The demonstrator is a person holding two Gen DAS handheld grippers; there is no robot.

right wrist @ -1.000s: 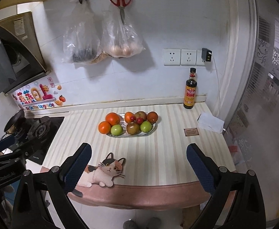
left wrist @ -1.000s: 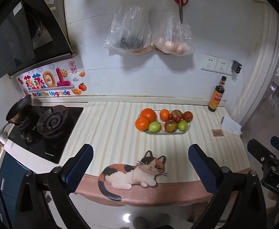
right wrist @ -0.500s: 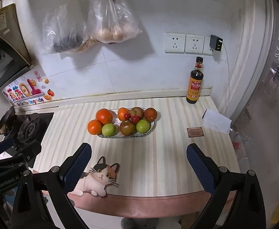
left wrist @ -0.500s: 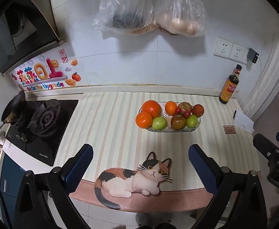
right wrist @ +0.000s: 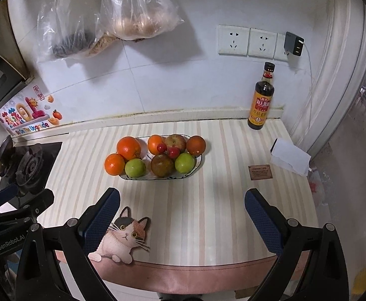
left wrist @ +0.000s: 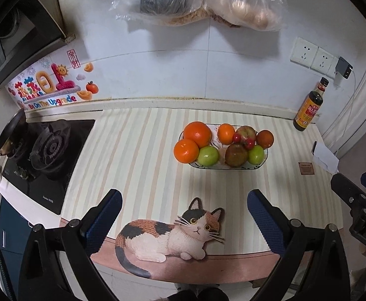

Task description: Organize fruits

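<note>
Both cameras now sit closer to the worktop (right wrist: pixel 208 200) than half a second ago: the fruit dish (right wrist: pixel 200 161) fills more of each view and the hanging bags are cropped at the top. The left gripper (left wrist: pixel 183 215) and right gripper (right wrist: pixel 181 214) have their jaws spread wide and hold nothing, above the worktop's near edge. All fruit lies gathered in or against the dish: two large oranges (left wrist: pixel 197 131) at its left end, green apples (left wrist: pixel 208 156), a brown fruit (left wrist: pixel 236 154), small red fruits (right wrist: pixel 173 152) on top. No fruit has shifted. This arrangement fits either an approach for sorting or a finished grouping.
</note>
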